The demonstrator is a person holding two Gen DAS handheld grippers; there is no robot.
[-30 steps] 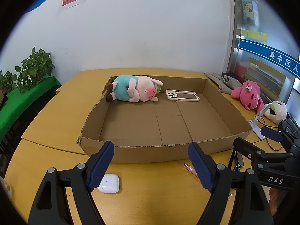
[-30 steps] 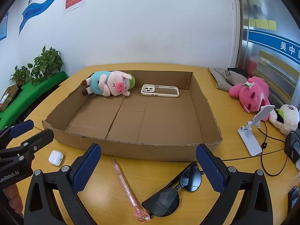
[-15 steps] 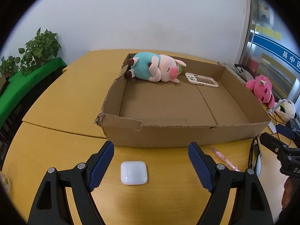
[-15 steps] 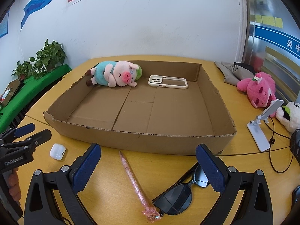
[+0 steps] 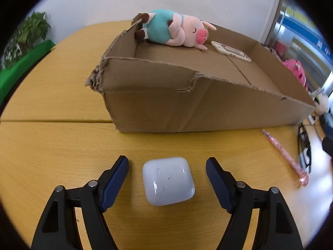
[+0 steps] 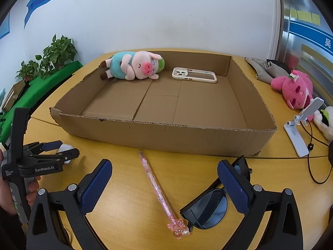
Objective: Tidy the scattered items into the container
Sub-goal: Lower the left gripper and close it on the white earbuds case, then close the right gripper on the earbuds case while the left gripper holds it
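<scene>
A shallow cardboard box (image 6: 199, 139) sits on the yellow table and holds a plush pig (image 6: 133, 65) and a phone case (image 6: 194, 75). A white earbud case (image 5: 168, 180) lies on the table in front of the box, between the open fingers of my left gripper (image 5: 167, 169), untouched; the case also shows in the right wrist view (image 6: 65, 148). My right gripper (image 6: 164, 179) is open above a pink pen (image 6: 158, 193), with black sunglasses (image 6: 210, 210) by its right finger. The left gripper also shows in the right wrist view (image 6: 60, 149).
A pink plush (image 6: 295, 88), a white phone stand (image 6: 299, 129), a white plush (image 6: 324, 123), cables and grey cloth (image 6: 266, 68) lie right of the box. Potted plants (image 6: 56, 55) and a green ledge stand at the left.
My left gripper has moved down and forward, so the earbud case now lies between its fingers. The right gripper has shifted slightly closer to the pen and sunglasses.
</scene>
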